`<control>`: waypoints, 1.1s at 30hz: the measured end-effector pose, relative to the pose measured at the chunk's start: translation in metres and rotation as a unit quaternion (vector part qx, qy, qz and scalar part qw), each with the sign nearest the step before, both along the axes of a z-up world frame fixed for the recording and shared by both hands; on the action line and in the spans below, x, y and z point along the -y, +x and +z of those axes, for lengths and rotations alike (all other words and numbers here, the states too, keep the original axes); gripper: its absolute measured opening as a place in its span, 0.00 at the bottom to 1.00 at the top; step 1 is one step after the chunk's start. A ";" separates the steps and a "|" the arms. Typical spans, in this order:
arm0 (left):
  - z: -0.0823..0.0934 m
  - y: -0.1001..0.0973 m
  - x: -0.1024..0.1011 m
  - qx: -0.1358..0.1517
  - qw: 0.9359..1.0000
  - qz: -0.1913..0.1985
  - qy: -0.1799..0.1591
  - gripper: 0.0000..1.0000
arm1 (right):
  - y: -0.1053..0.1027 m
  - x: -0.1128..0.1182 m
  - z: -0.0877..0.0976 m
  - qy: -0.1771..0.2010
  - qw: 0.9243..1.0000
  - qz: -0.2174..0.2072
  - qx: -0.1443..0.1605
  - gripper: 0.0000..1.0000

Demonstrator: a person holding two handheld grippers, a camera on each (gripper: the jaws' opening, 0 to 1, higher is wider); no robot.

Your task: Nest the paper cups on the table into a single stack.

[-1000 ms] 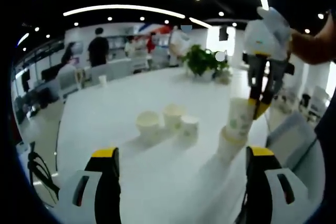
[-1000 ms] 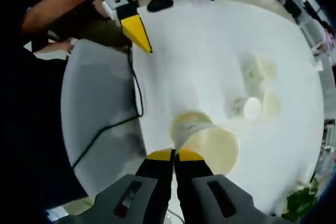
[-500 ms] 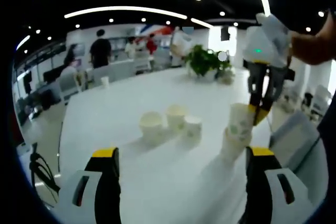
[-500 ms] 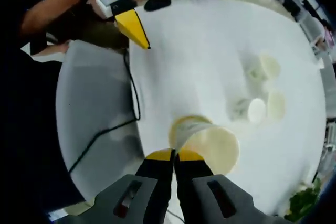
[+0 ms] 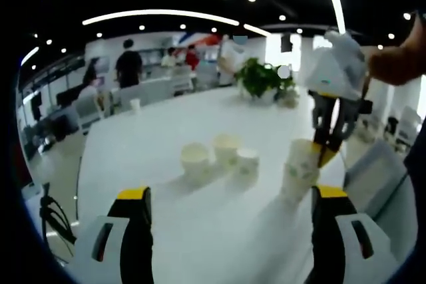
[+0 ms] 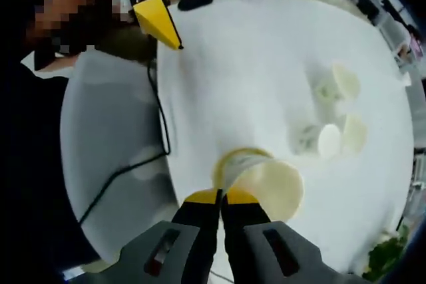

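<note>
In the left gripper view, the left gripper [image 5: 229,227] is held wide open and empty before 3 loose cups [image 5: 221,155] on the table [image 5: 153,131], while in the right gripper view the right gripper [image 6: 221,197] is clamped on the upper cup [image 6: 263,181], half-nested in the lower cup [image 6: 223,163], which could tip if pushed off-centre.
</note>
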State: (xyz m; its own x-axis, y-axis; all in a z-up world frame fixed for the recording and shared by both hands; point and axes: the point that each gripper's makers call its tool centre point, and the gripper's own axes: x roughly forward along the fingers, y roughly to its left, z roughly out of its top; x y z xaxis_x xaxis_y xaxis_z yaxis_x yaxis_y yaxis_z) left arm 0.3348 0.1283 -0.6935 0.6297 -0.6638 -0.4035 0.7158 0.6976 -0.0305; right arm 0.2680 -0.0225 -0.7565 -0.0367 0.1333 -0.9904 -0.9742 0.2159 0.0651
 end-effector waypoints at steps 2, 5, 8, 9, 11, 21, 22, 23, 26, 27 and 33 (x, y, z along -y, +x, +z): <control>0.000 -0.001 0.000 0.000 1.000 0.000 0.001 0.98 | 0.001 0.001 -0.004 -0.001 1.000 -0.002 0.000 0.00; 0.000 -0.002 0.000 0.000 1.000 -0.001 0.001 0.98 | 0.001 0.000 -0.006 -0.001 1.000 -0.004 0.000 0.00; 0.000 -0.003 0.000 -0.001 1.000 0.001 0.001 0.98 | 0.002 0.001 -0.010 -0.002 1.000 -0.002 0.003 0.00; -0.001 -0.003 0.000 -0.001 1.000 0.000 0.001 0.98 | 0.002 0.001 -0.011 -0.003 1.000 0.000 0.005 0.00; -0.001 -0.004 0.000 -0.001 1.000 0.000 0.002 0.98 | 0.002 0.000 -0.012 -0.002 1.000 0.001 0.006 0.00; -0.002 -0.005 0.001 -0.003 1.000 -0.001 0.000 0.98 | 0.001 0.000 -0.016 -0.001 1.000 0.009 0.014 0.00; -0.002 -0.006 0.001 -0.003 1.000 -0.001 0.001 0.98 | 0.002 0.000 -0.016 0.000 1.000 0.010 0.015 0.00; -0.002 -0.006 0.001 -0.003 1.000 -0.001 0.001 0.98 | 0.002 -0.001 -0.015 0.004 1.000 0.010 0.018 0.00; 0.000 -0.006 0.002 -0.002 1.000 -0.001 0.000 0.98 | 0.003 -0.002 -0.013 0.007 1.000 0.009 0.018 0.01; 0.000 -0.006 0.002 -0.002 1.000 -0.001 0.000 0.98 | 0.003 -0.001 -0.012 0.006 1.000 0.009 0.016 0.03; 0.000 -0.006 0.002 0.000 1.000 -0.001 0.000 0.98 | 0.002 0.000 -0.004 0.013 1.000 0.018 0.016 0.11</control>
State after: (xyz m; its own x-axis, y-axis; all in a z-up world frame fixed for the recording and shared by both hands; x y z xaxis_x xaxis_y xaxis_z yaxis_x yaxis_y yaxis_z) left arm 0.3289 0.1268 -0.6932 0.6283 -0.6650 -0.4039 0.7169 0.6964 -0.0314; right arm 0.2696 -0.0224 -0.7604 -0.0092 0.1582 -0.9874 -0.9829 0.1801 0.0380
